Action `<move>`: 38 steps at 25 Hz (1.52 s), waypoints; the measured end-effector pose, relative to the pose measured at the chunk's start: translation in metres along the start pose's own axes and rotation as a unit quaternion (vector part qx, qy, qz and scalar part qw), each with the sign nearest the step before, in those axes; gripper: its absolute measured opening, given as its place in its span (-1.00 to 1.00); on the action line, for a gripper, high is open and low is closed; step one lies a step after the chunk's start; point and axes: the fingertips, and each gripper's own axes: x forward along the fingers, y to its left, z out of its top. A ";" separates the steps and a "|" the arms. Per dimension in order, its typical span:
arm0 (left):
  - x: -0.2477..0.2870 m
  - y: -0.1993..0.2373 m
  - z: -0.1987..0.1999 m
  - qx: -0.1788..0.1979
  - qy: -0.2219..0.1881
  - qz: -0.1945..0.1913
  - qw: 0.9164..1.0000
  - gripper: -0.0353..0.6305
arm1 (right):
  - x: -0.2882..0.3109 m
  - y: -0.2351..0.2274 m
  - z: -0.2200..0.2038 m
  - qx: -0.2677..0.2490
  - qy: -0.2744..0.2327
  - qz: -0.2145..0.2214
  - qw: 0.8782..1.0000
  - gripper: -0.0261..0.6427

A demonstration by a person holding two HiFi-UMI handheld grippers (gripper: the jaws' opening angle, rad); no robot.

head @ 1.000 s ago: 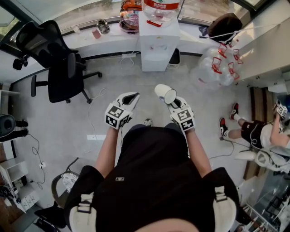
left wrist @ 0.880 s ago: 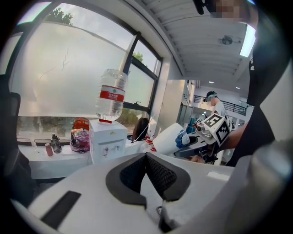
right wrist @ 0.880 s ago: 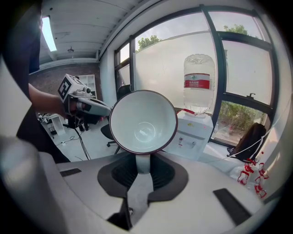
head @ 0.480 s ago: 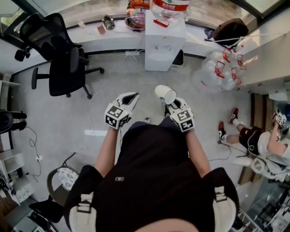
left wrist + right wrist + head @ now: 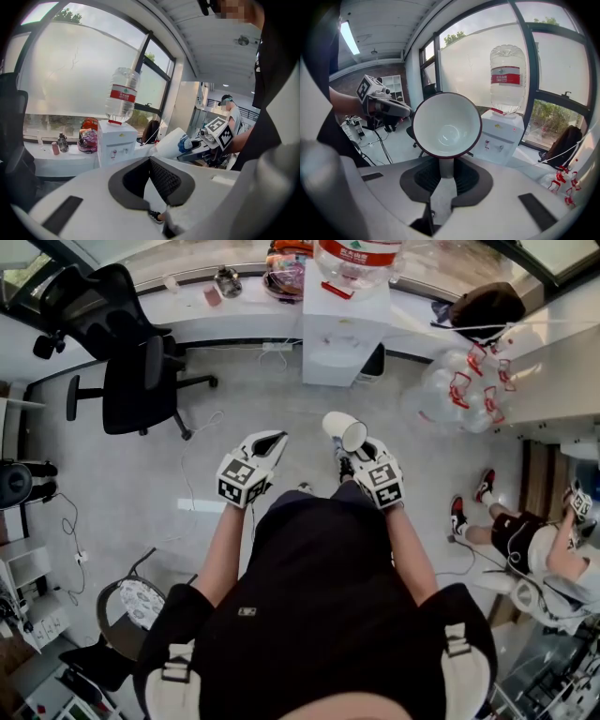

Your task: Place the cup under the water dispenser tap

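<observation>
The head view looks steeply down past the person's shoulders onto the floor (image 5: 244, 399), with the water dispenser (image 5: 336, 329) at its top edge. Each gripper view rides close behind its own jaws, facing roughly level toward that dispenser, which all three share. The left gripper view also catches the right hand-held gripper (image 5: 185, 143), and the right gripper view catches the left hand-held gripper (image 5: 404, 111).

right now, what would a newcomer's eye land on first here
The white, red-rimmed cup stands out first, clamped in the right tongs with its open mouth facing that gripper's camera. Behind it, by the window, sits the white water dispenser with its upturned bottle on top.
</observation>
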 end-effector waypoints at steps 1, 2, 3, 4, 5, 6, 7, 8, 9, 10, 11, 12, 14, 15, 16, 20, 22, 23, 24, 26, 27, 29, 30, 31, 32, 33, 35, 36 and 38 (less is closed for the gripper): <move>0.004 0.001 0.001 -0.001 0.001 0.001 1.000 -0.89 | 0.001 -0.003 -0.001 0.001 0.003 0.003 1.000 -0.79; 0.007 0.001 0.002 -0.002 0.002 0.003 1.000 -0.89 | 0.003 -0.007 -0.003 0.001 0.006 0.006 1.000 -0.79; 0.011 0.002 0.004 -0.003 0.003 0.004 1.000 -0.89 | 0.005 -0.010 -0.004 0.001 0.010 0.009 1.000 -0.79; 0.015 0.003 0.005 -0.004 0.005 0.006 1.000 -0.89 | 0.007 -0.014 -0.006 0.001 0.013 0.012 1.000 -0.79; 0.019 0.003 0.005 -0.006 0.006 0.007 1.000 -0.89 | 0.009 -0.018 -0.007 0.001 0.017 0.016 1.000 -0.79; 0.023 0.005 0.006 -0.008 0.007 0.010 1.000 -0.89 | 0.011 -0.021 -0.008 -0.001 0.020 0.020 1.000 -0.79; 0.027 0.006 0.006 -0.011 0.008 0.013 1.000 -0.89 | 0.013 -0.026 -0.009 -0.004 0.023 0.024 0.999 -0.79; 0.031 0.009 0.007 -0.014 0.008 0.016 1.000 -0.89 | 0.015 -0.030 -0.008 -0.007 0.025 0.028 0.999 -0.79; 0.036 0.011 0.009 -0.018 0.007 0.020 1.000 -0.89 | 0.018 -0.035 -0.007 -0.010 0.027 0.033 0.999 -0.79; 0.041 0.014 0.011 -0.021 0.007 0.023 0.999 -0.89 | 0.020 -0.039 -0.006 -0.012 0.028 0.039 0.999 -0.79; 0.047 0.016 0.014 -0.024 0.007 0.026 0.999 -0.89 | 0.023 -0.043 -0.005 -0.015 0.031 0.044 0.998 -0.79; 0.052 0.017 0.016 -0.026 0.007 0.028 0.999 -0.89 | 0.025 -0.047 -0.004 -0.019 0.034 0.050 0.998 -0.79; 0.065 0.018 0.022 -0.025 0.008 0.031 0.999 -0.89 | 0.030 -0.056 -0.005 -0.026 0.040 0.062 0.997 -0.79; 0.072 0.018 0.025 -0.024 0.009 0.032 0.999 -0.89 | 0.032 -0.060 -0.006 -0.029 0.043 0.067 0.996 -0.79; 0.078 0.018 0.028 -0.022 0.011 0.033 0.999 -0.89 | 0.035 -0.065 -0.007 -0.032 0.046 0.072 0.996 -0.79; 0.098 0.017 0.036 -0.015 0.021 0.038 0.999 -0.89 | 0.044 -0.081 -0.012 -0.039 0.056 0.092 0.993 -0.79; 0.106 0.018 0.040 -0.016 0.025 0.045 0.999 -0.89 | 0.049 -0.090 -0.011 -0.040 0.058 0.101 0.992 -0.79; 0.109 0.019 0.041 -0.018 0.026 0.049 0.998 -0.89 | 0.051 -0.094 -0.011 -0.042 0.059 0.106 0.992 -0.79; 0.112 0.019 0.043 -0.020 0.027 0.054 0.998 -0.89 | 0.053 -0.098 -0.011 -0.044 0.060 0.111 0.991 -0.79; 0.118 0.019 0.044 -0.023 0.030 0.063 0.997 -0.89 | 0.058 -0.107 -0.012 -0.048 0.064 0.122 0.989 -0.79; 0.121 0.018 0.045 -0.024 0.032 0.067 0.997 -0.89 | 0.060 -0.112 -0.013 -0.051 0.066 0.128 0.988 -0.79; 0.128 0.019 0.046 -0.027 0.034 0.077 0.996 -0.89 | 0.065 -0.122 -0.014 -0.060 0.069 0.136 0.987 -0.79; 0.130 0.019 0.046 -0.028 0.034 0.082 0.996 -0.89 | 0.068 -0.127 -0.015 -0.066 0.070 0.139 0.986 -0.79; 0.132 0.020 0.047 -0.031 0.034 0.087 0.995 -0.89 | 0.070 -0.130 -0.016 -0.072 0.071 0.143 0.984 -0.79; 0.134 0.021 0.048 -0.033 0.034 0.093 0.995 -0.89 | 0.073 -0.134 -0.017 -0.079 0.073 0.148 0.983 -0.79; 0.136 0.021 0.049 -0.036 0.034 0.099 0.994 -0.89 | 0.075 -0.136 -0.017 -0.086 0.075 0.153 0.982 -0.79; 0.140 0.022 0.050 -0.040 0.033 0.111 0.992 -0.89 | 0.079 -0.142 -0.018 -0.094 0.080 0.164 0.979 -0.79; 0.142 0.022 0.052 -0.041 0.032 0.117 0.992 -0.89 | 0.082 -0.145 -0.020 -0.096 0.082 0.169 0.978 -0.79; 0.146 0.022 0.055 -0.044 0.029 0.128 0.990 -0.89 | 0.087 -0.153 -0.024 -0.100 0.086 0.176 0.976 -0.79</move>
